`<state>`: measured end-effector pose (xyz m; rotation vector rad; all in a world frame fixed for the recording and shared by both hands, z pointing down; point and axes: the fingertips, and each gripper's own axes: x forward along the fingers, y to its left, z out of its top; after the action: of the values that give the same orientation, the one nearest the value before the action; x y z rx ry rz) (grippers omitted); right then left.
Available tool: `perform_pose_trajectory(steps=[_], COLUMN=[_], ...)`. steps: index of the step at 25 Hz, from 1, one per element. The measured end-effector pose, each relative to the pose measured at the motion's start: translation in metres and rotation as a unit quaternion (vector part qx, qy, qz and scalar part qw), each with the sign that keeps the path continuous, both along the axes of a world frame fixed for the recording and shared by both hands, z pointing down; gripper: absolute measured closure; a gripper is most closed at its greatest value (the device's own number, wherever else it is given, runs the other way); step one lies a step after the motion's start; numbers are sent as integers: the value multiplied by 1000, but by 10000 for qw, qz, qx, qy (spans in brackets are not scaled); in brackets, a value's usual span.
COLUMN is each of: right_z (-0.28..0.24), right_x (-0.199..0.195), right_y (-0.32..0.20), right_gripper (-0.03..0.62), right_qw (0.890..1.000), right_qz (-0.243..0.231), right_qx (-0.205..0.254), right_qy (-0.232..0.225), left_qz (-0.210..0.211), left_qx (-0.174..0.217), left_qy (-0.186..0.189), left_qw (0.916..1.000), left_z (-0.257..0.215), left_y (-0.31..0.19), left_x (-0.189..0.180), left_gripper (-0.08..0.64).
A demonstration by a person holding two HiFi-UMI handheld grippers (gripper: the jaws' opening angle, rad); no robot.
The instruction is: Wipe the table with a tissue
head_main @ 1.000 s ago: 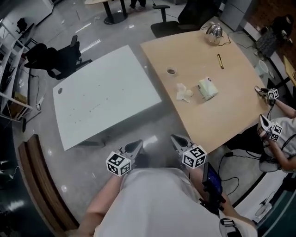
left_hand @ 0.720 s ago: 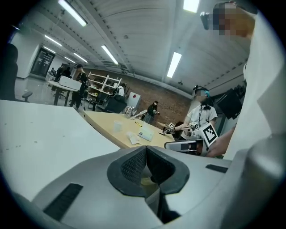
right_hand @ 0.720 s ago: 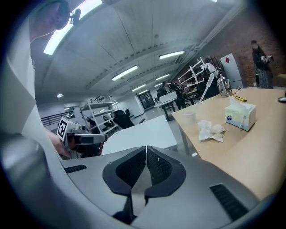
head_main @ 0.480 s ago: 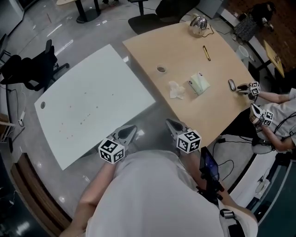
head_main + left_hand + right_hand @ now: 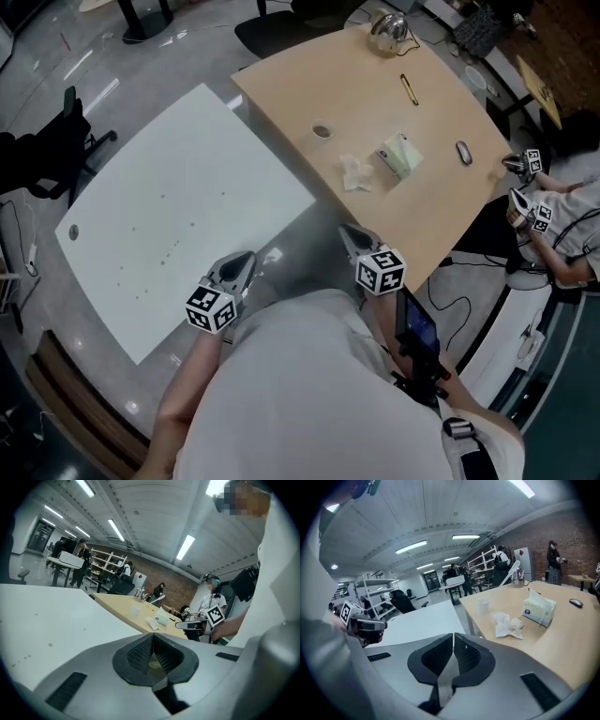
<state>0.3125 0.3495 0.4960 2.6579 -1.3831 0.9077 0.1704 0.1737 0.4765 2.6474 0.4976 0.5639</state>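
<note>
A crumpled white tissue (image 5: 354, 173) lies on the wooden table (image 5: 431, 220), next to a tissue pack (image 5: 398, 155); the tissue (image 5: 508, 624) and pack (image 5: 539, 610) also show in the right gripper view. My right gripper (image 5: 349, 236) is shut and empty, held close to my body just short of the wooden table's near edge. My left gripper (image 5: 246, 260) is shut with nothing in it, over the near corner of the white table (image 5: 178, 225). Both grippers are well apart from the tissue.
A small paper cup (image 5: 322, 130), a pen (image 5: 409, 89), a computer mouse (image 5: 463, 152) and a shiny kettle-like object (image 5: 384, 28) stand on the wooden table. Another person with marker-cube grippers (image 5: 530, 187) sits at the right. Office chairs (image 5: 47, 155) stand at the left. A gap separates the two tables.
Both tables have slid left and down in the head view as I came closer. Both grippers have moved nearer the tables' edges. The other person's grippers have drawn off the wooden table.
</note>
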Motion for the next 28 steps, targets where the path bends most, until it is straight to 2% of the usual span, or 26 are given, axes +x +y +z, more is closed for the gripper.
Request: perform_pose_trajectory(steps=[9, 13, 16, 17, 19, 21, 28], right_z=[26, 31, 36, 38, 45, 50, 79], right_x=[68, 105, 126, 131, 143, 157, 193], right_y=[11, 20, 22, 23, 25, 26, 21], right_gripper=[574, 572, 569, 553, 440, 385, 334], right_qw=[9956, 9928, 9906, 9896, 9868, 9840, 9753], right_qz=[804, 1143, 1338, 1410, 1579, 1727, 1829], right_qx=[-458, -238, -234, -271, -343, -427, -1231], right_qy=[120, 273, 162, 88, -55, -81, -149], left_qz=[65, -82, -42, -27, -7, 9, -81], left_qx=[20, 91, 191, 205, 210, 201, 140], left_qy=[-98, -114, -98, -90, -85, -104, -233], left_qw=[9999, 9999, 9998, 9997, 9997, 9997, 9996], left_z=[-3, -10, -16, -18, -21, -21, -14], left_y=[-12, -29, -37, -37, -37, -37, -42], left_x=[29, 53, 75, 81, 93, 102, 117], left_gripper=[552, 552, 552, 552, 552, 552, 552])
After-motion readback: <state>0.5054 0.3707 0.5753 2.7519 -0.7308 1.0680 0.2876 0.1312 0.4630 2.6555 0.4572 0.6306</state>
